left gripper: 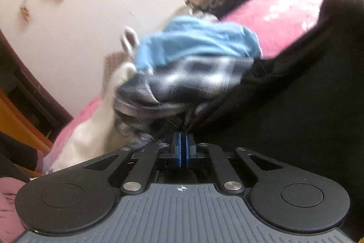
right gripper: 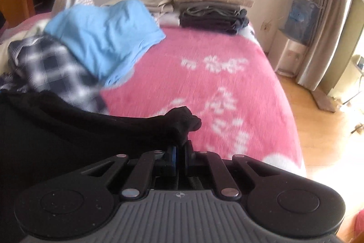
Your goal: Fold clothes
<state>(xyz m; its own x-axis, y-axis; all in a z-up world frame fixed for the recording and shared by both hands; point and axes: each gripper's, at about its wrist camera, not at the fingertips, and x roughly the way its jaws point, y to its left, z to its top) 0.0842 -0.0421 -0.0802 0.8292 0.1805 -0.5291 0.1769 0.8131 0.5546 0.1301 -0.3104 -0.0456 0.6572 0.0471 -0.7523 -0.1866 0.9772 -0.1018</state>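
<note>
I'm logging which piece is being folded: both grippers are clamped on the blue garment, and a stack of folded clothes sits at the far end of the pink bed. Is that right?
Not quite. Both the left gripper and the right gripper are clamped on the black garment, as each wrist view shows. The blue garment lies loose on the pile. The folded stack does sit at the far end of the pink bed.

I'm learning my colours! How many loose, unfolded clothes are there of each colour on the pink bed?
Black: 1, the black garment, pinched by the left gripper and the right gripper.
Light blue: 1, the blue shirt.
Black-and-white check: 1, the checked shirt.
Total: 3.
Whitish clothes at the pile's edge and the folded stack are too unclear to count.
</note>
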